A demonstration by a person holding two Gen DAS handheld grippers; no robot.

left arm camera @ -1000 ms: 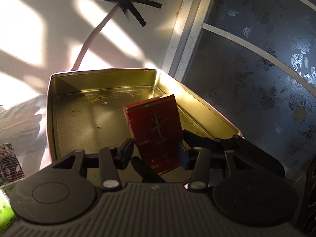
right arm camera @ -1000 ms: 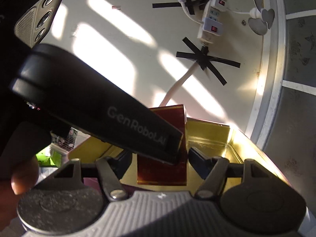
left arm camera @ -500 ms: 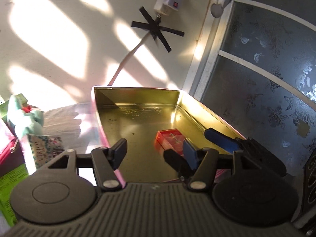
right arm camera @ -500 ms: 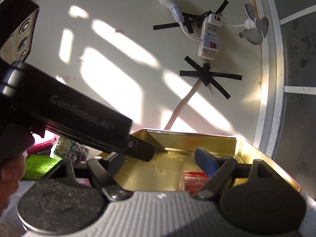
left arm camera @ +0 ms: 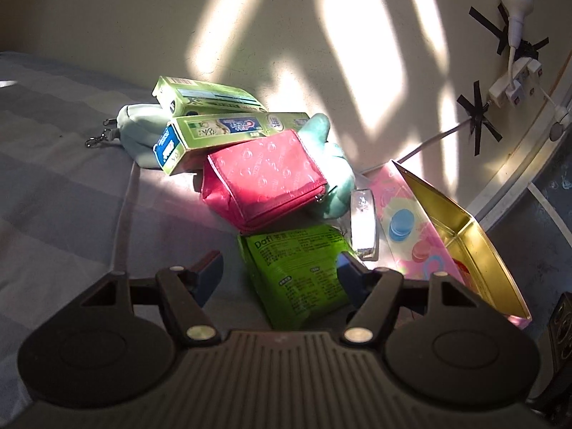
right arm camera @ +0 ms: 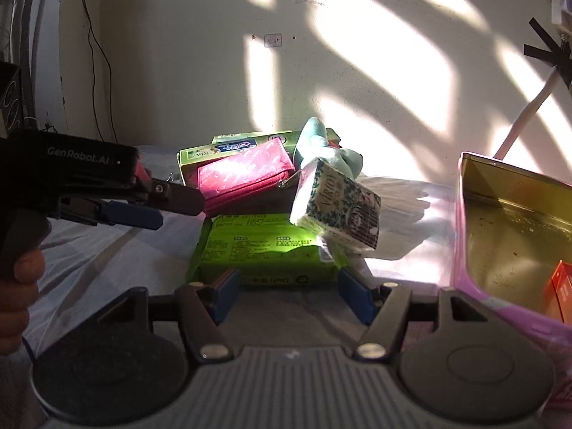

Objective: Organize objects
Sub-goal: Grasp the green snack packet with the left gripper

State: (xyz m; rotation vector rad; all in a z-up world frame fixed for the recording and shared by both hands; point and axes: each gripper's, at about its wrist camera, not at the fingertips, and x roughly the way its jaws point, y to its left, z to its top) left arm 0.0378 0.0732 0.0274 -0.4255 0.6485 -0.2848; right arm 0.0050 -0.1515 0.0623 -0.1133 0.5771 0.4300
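Note:
A pile lies on the bed: a green Dofi packet (left arm camera: 296, 271) (right arm camera: 264, 250), a pink zip pouch (left arm camera: 264, 178) (right arm camera: 243, 175), two green boxes (left arm camera: 221, 132), a teal soft toy (left arm camera: 336, 175) and a patterned tissue pack (right arm camera: 339, 207). A gold tin (left arm camera: 475, 243) (right arm camera: 514, 214) with pink sides stands at the right, and a red box (right arm camera: 559, 289) lies inside it. My left gripper (left arm camera: 279, 271) is open and empty above the green packet. My right gripper (right arm camera: 286, 295) is open and empty at that packet's near edge.
A grey-blue sheet (left arm camera: 53, 186) covers the bed. A wall (left arm camera: 250, 35) stands behind the pile with a taped power strip (left arm camera: 511, 82) and cable. The left gripper's body (right arm camera: 82, 182) shows in the right wrist view. A dark patterned panel (left arm camera: 550, 193) is at far right.
My left gripper let go of the red box in the tin, opened and swung left to the pile. My right gripper also turned left from the tin to the green packet.

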